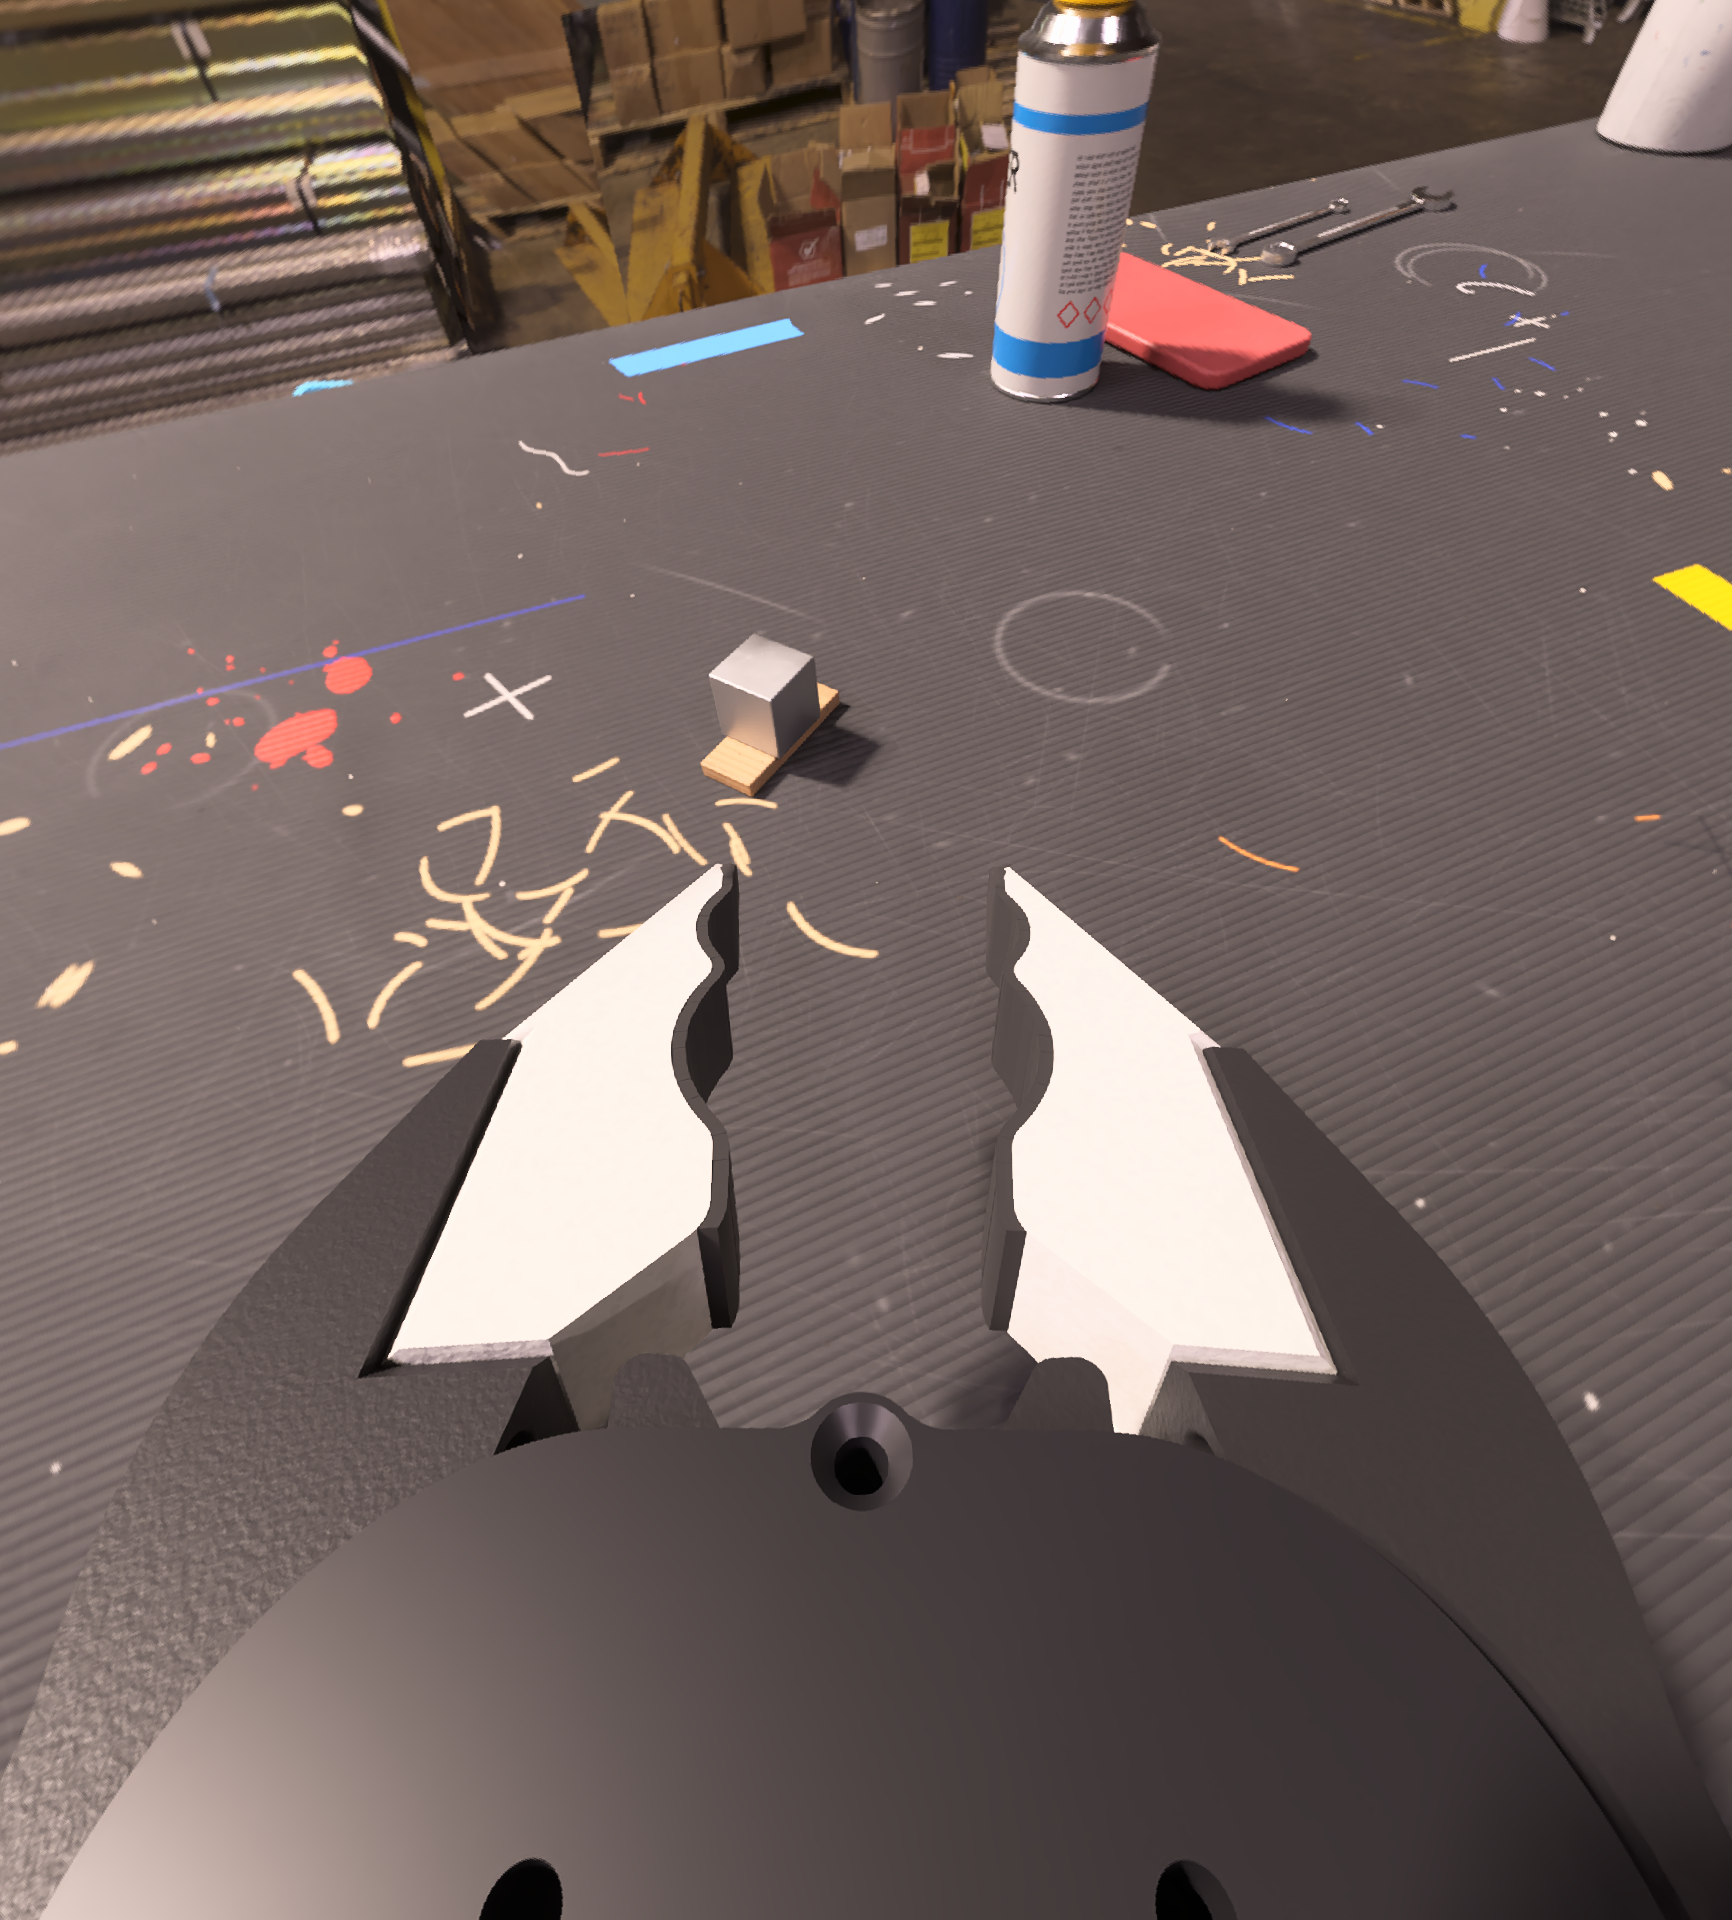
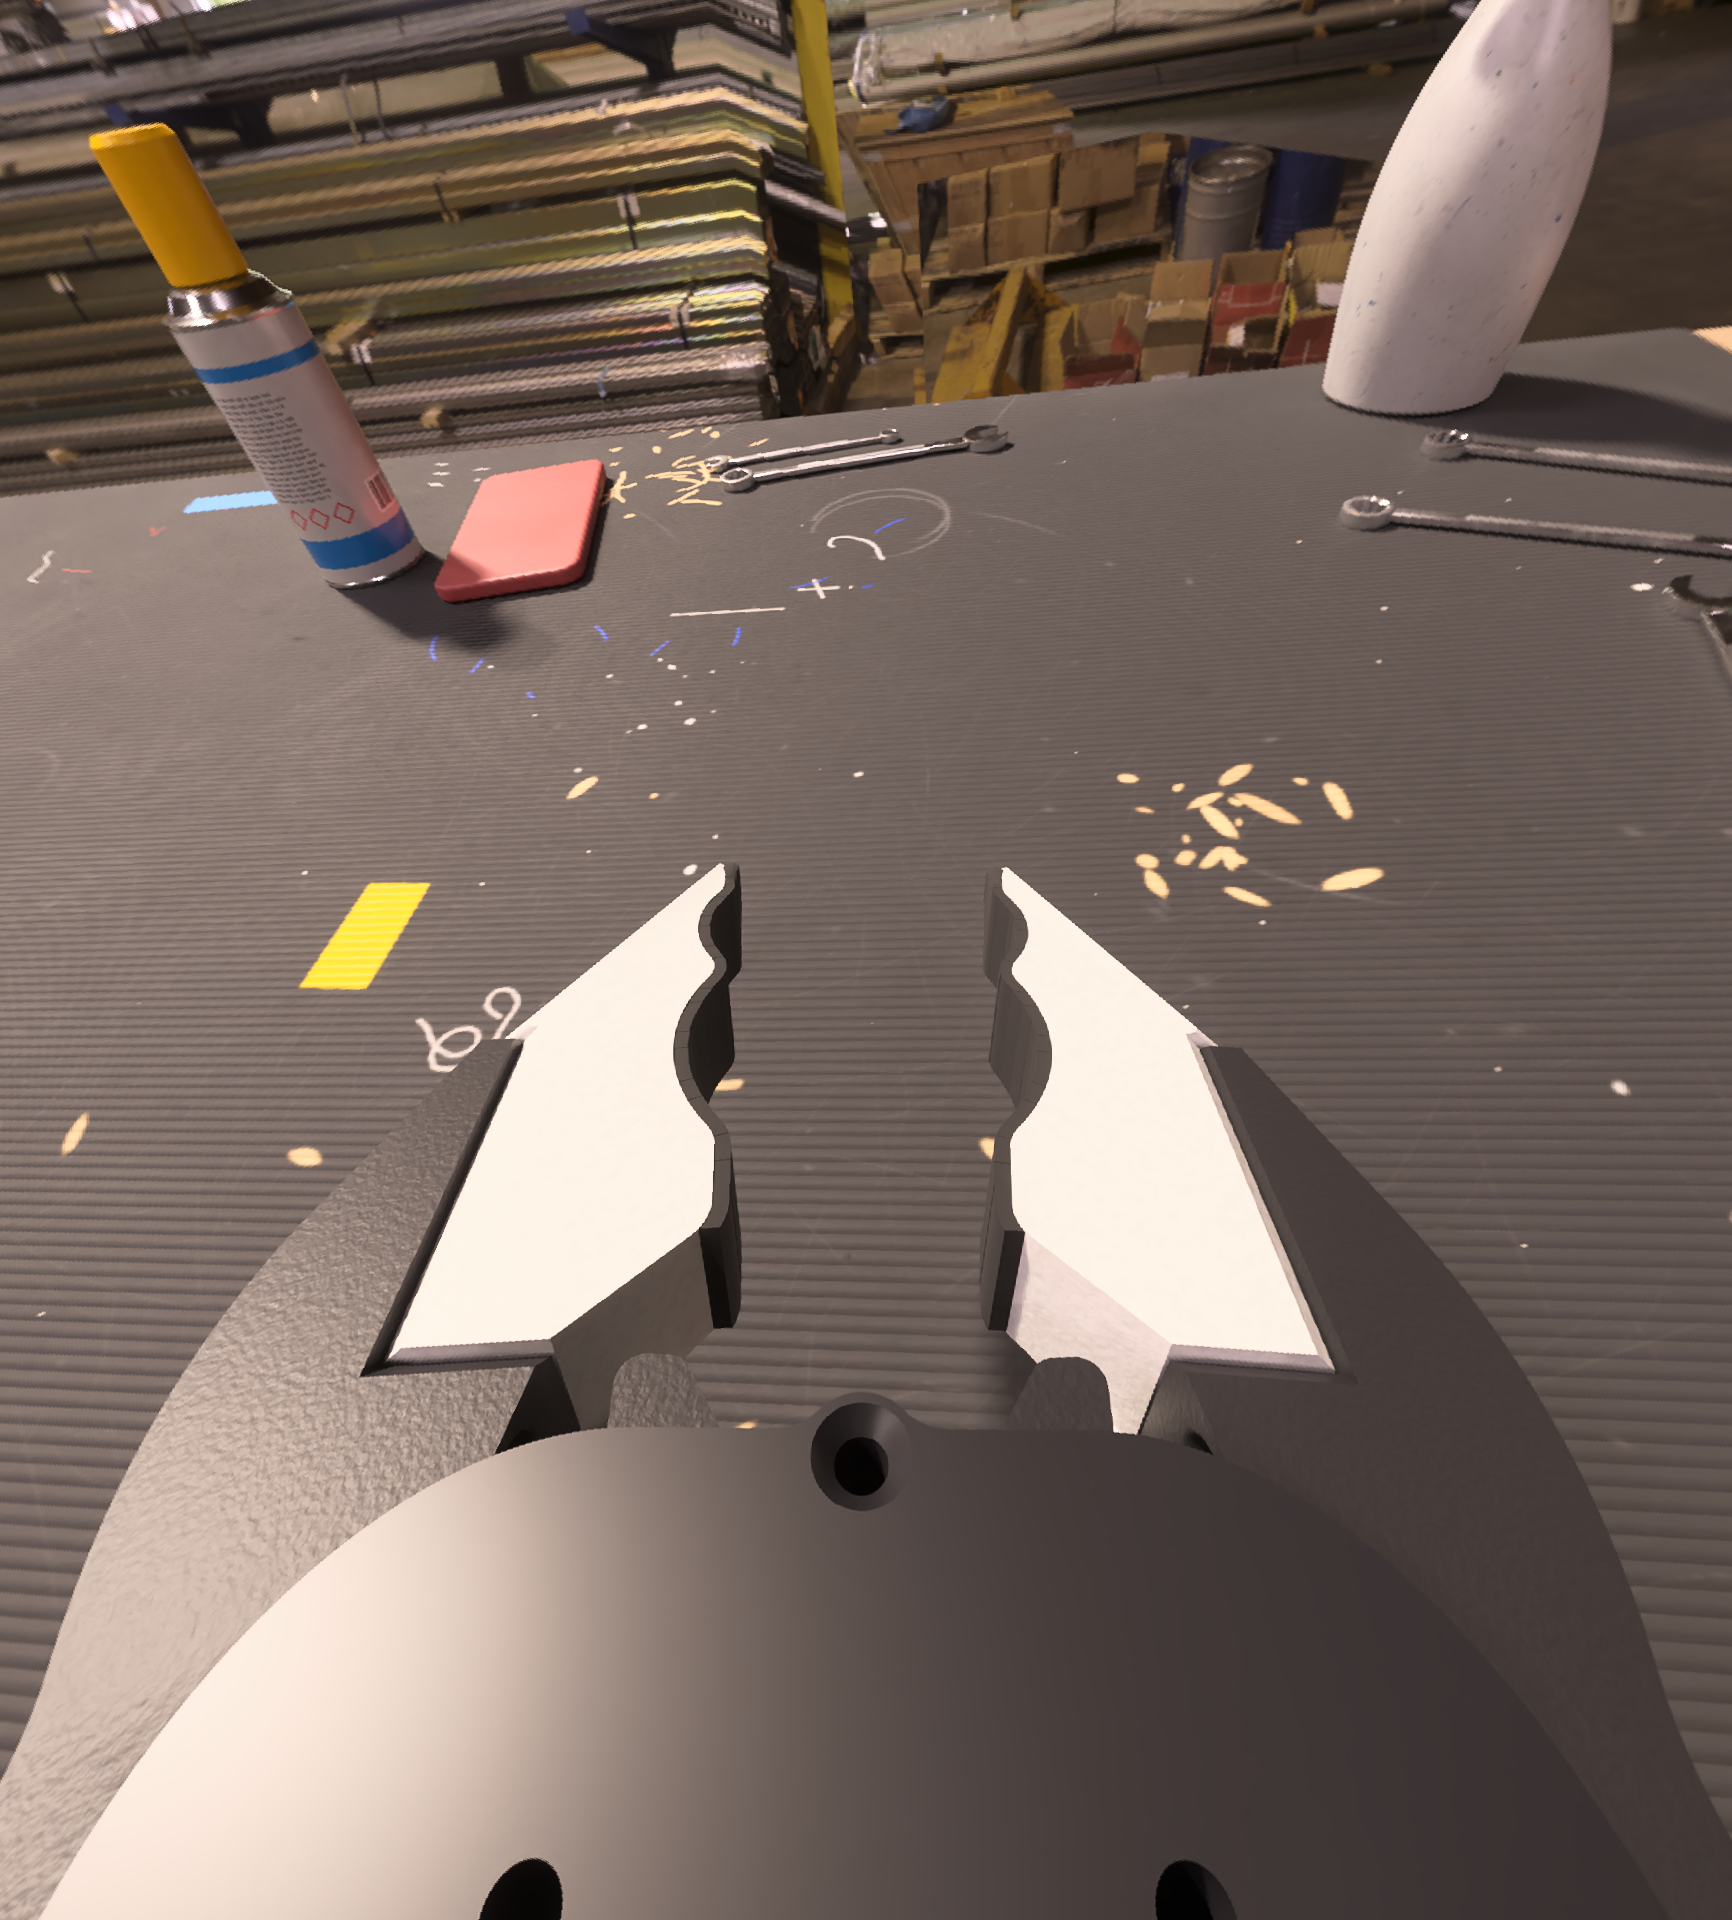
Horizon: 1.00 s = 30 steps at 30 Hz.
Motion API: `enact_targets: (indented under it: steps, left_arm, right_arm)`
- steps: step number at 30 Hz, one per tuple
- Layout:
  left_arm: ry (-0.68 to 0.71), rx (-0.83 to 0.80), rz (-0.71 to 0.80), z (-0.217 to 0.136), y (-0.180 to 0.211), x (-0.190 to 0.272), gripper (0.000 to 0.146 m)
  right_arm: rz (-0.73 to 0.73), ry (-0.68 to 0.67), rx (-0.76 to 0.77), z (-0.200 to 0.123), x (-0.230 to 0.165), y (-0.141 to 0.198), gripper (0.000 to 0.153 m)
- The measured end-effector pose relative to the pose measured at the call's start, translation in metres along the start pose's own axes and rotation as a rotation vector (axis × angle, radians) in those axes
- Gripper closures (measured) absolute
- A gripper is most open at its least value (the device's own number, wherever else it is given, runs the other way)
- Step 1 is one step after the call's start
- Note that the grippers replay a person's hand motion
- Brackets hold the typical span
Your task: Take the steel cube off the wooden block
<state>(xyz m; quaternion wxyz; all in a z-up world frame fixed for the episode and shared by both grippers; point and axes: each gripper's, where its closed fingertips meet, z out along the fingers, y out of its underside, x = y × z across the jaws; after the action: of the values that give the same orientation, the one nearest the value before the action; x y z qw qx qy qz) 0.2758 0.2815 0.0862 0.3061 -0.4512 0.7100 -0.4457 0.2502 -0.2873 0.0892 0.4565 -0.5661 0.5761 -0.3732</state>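
Note:
A small steel cube sits on a flat wooden block on the dark grey table, in the left wrist view, a little left of centre. My left gripper is open and empty, hovering above the table short of the block and slightly to its right. My right gripper is open and empty over bare table; the cube and block do not show in the right wrist view.
A spray can and a red flat case stand at the back; both show in the right wrist view. Wrenches lie behind and to the right. A white vase stands back right. The table's far edge runs behind.

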Motion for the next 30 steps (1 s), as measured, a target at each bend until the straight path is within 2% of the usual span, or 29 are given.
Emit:
enact_targets:
  steps: [2,4,6,9,12,18,24,26,28,30]
  left_arm:
    - [0.024,0.017,0.014,0.000,-0.003,0.001,0.099]
    - [0.147,0.005,0.002,0.003,-0.009,0.009,0.100]
    - [0.234,-0.121,0.062,0.011,-0.017,0.007,0.099]
    - [0.263,-0.239,0.222,0.031,-0.041,-0.006,0.099]
    - [0.339,-0.443,0.300,0.062,-0.050,-0.013,0.097]
    - [0.325,-0.728,0.458,0.118,-0.034,-0.025,0.096]
    - [0.259,-0.879,0.527,0.139,-0.003,-0.039,0.095]
    - [0.272,-0.899,0.521,0.141,0.006,-0.039,0.102]
    - [0.298,-0.902,0.478,0.139,0.008,-0.038,0.118]
    - [0.300,-0.878,0.448,0.133,0.000,-0.043,0.118]
  right_arm:
    - [-0.012,0.013,0.007,0.000,0.002,-0.003,0.106]
    - [-0.002,0.010,0.013,0.002,0.006,-0.003,0.106]
    - [0.011,0.003,0.007,0.002,0.008,-0.002,0.107]
    - [0.015,-0.006,0.010,0.004,0.008,-0.002,0.107]
    - [0.018,-0.017,0.009,0.006,0.006,-0.001,0.107]
    - [0.000,-0.025,-0.005,0.007,0.004,0.005,0.107]
    - [-0.050,-0.014,-0.004,0.003,0.002,0.005,0.107]
    - [-0.061,-0.017,-0.002,0.002,0.000,0.004,0.107]
    - [-0.070,-0.024,-0.001,0.001,-0.003,0.002,0.107]
    - [-0.105,-0.040,0.016,-0.002,-0.012,-0.003,0.107]
